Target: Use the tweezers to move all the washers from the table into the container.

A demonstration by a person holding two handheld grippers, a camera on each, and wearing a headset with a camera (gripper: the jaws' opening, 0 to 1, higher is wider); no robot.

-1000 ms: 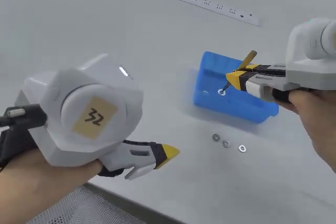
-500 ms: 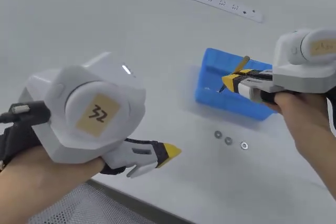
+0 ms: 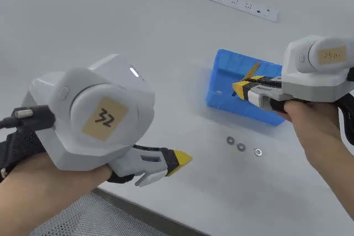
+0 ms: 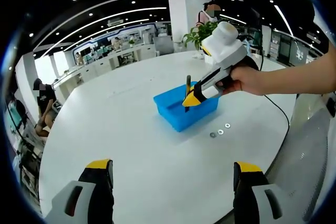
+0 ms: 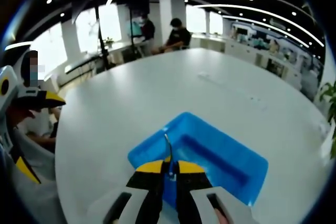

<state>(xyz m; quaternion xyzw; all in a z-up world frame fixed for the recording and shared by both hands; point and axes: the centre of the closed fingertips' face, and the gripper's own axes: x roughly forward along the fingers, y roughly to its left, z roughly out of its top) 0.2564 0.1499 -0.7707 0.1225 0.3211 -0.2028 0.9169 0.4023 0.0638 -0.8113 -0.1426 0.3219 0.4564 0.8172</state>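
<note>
The right gripper (image 3: 240,88), clamped on the tweezers (image 3: 251,71), has shifted slightly over the blue container (image 3: 218,101); three washers (image 3: 241,147) stay on the tabletop (image 3: 110,26), left gripper (image 3: 176,163) spread wide

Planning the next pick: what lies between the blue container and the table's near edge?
Three washers lie there in a short row on the table, apart from the blue container; the head view shows it.

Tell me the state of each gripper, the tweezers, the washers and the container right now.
Blue container: upright, open-topped.
Tweezers: gripped, tips down over the container.
Right hand-held gripper: shut on the tweezers.
Left hand-held gripper: open, empty.
Washers: three lying on the table, outside the container.
</note>
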